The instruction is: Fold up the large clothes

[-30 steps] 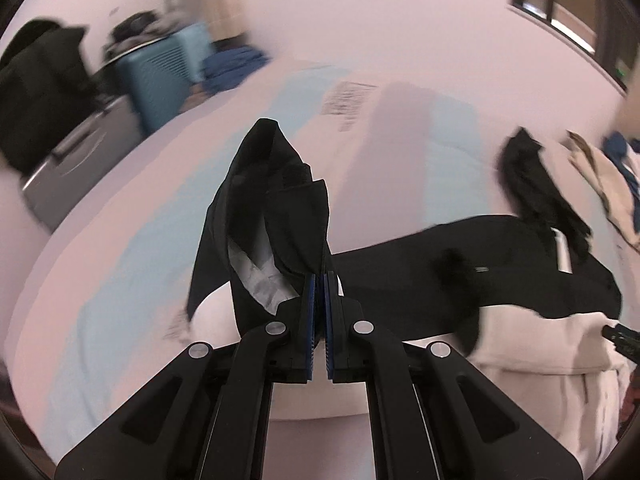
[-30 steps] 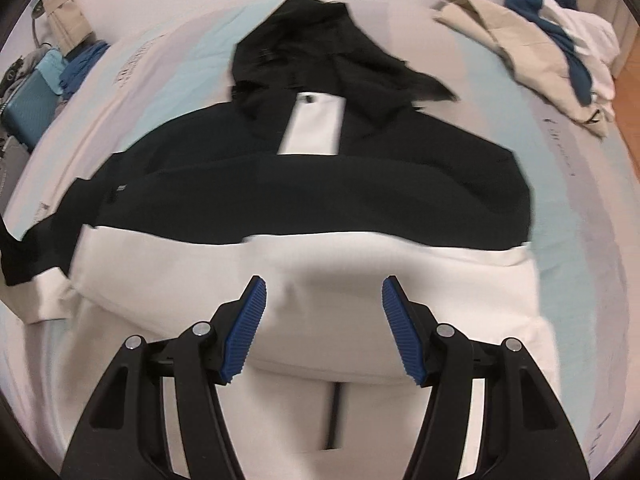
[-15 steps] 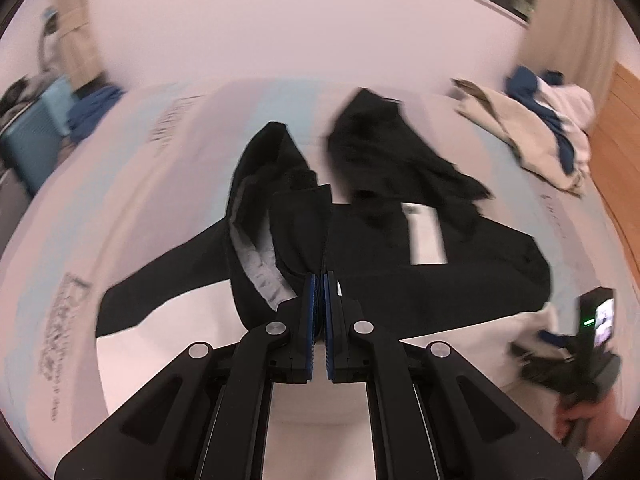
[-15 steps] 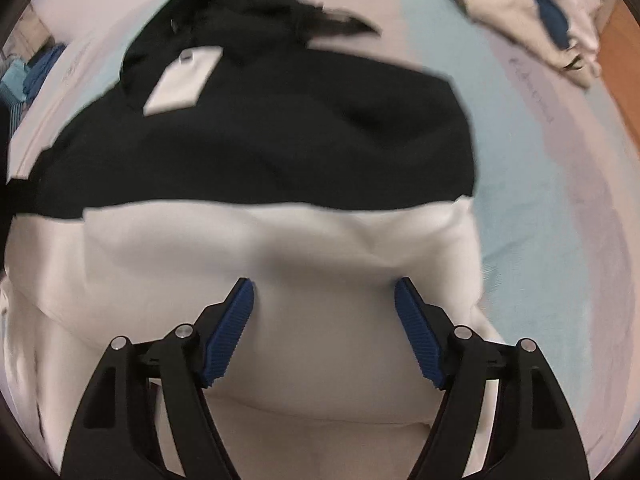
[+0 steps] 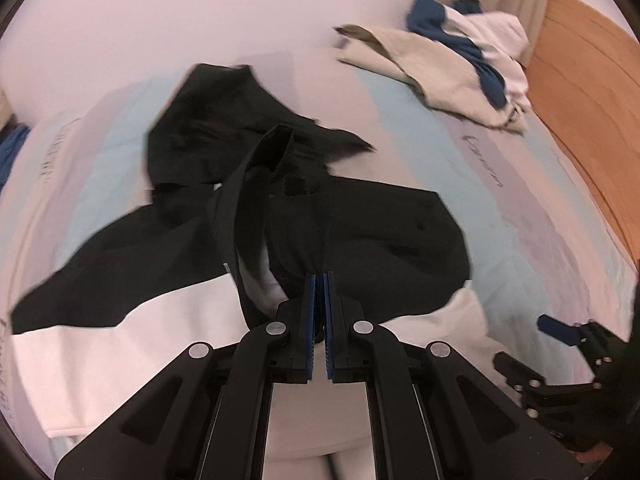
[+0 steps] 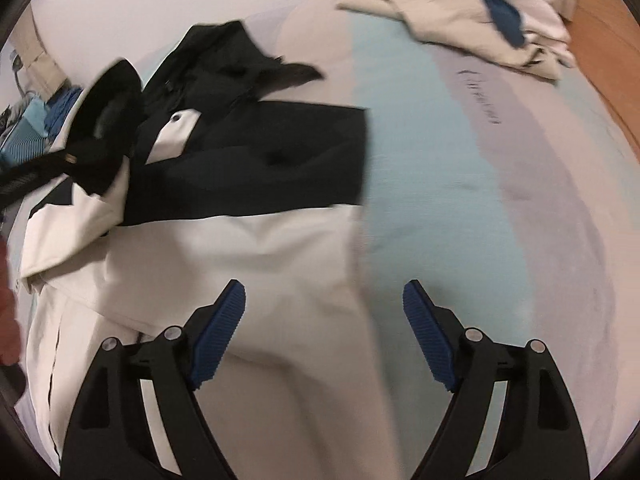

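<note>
A black-and-white jacket (image 5: 400,224) lies spread on the bed, black upper half and hood at the far side, white lower half (image 6: 248,256) near me. My left gripper (image 5: 319,280) is shut on its black sleeve (image 5: 260,184), which hangs lifted over the jacket's body with the cuff pointing away. In the right wrist view the raised sleeve (image 6: 104,120) shows at the left. My right gripper (image 6: 324,288) hovers over the white part's right edge, its jaws opening, nothing pressed between the pads. It also shows low right in the left wrist view as the right gripper (image 5: 532,344).
A heap of beige, white and blue clothes (image 5: 460,64) lies at the bed's far right by a wooden headboard (image 5: 592,88). The striped blue and lilac sheet (image 6: 500,184) spreads to the right of the jacket. A blue suitcase (image 6: 20,136) stands far left.
My left gripper has carried the sleeve from the left side rightwards over the jacket's body. My right gripper slid right to the jacket's edge, its jaws widening.
</note>
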The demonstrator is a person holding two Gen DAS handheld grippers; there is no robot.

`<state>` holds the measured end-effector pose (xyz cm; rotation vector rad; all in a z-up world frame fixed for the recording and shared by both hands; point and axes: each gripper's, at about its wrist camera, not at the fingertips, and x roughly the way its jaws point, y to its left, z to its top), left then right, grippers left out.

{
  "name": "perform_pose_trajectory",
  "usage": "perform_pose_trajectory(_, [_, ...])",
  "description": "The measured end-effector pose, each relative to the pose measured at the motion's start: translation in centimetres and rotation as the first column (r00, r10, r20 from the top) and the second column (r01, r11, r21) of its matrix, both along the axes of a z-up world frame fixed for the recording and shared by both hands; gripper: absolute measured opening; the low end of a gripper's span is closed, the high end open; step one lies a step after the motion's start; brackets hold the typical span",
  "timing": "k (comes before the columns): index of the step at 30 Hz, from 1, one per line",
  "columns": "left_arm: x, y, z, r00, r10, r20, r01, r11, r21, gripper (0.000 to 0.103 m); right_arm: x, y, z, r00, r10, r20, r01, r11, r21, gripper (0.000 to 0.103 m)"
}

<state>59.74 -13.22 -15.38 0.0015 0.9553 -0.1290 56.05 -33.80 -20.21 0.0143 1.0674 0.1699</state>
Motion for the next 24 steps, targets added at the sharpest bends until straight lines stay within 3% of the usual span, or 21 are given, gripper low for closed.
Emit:
perform_pose_trajectory(7, [0.1,-8.0,-2.5,0.993,-0.121,-0.008,0.122,0.992,0.019,0.0,-1.7,-5.9,-1.1,0.999,-0.052,-0.01,0.052,0.999,-0.005,0.078])
perform_pose_trajectory(11, [0.7,-10.3,-4.9,0.991,-0.122,-0.051,0.124,0.992,0.022,0.0,-2.7,-8.0,-1.6,0.997,-0.072,-0.011,0.072,0.997,-0.003,0.078])
perform_pose_trajectory(19, [-0.1,-11.7,-5.5,0.988,-0.142,-0.055,0.143,0.99,0.019,0.0,-3.9,-9.6,-1.6,0.998,-0.064,-0.026,0.064,0.998,0.022,0.078])
perform_pose_trajectory(24, [-1.9,-7.4,-3.4,0.994,-0.104,-0.02,0.104,0.995,0.006,0.003,-3.1,-7.4,-0.1,1.0,0.002,0.0,-0.002,0.999,0.04,0.078])
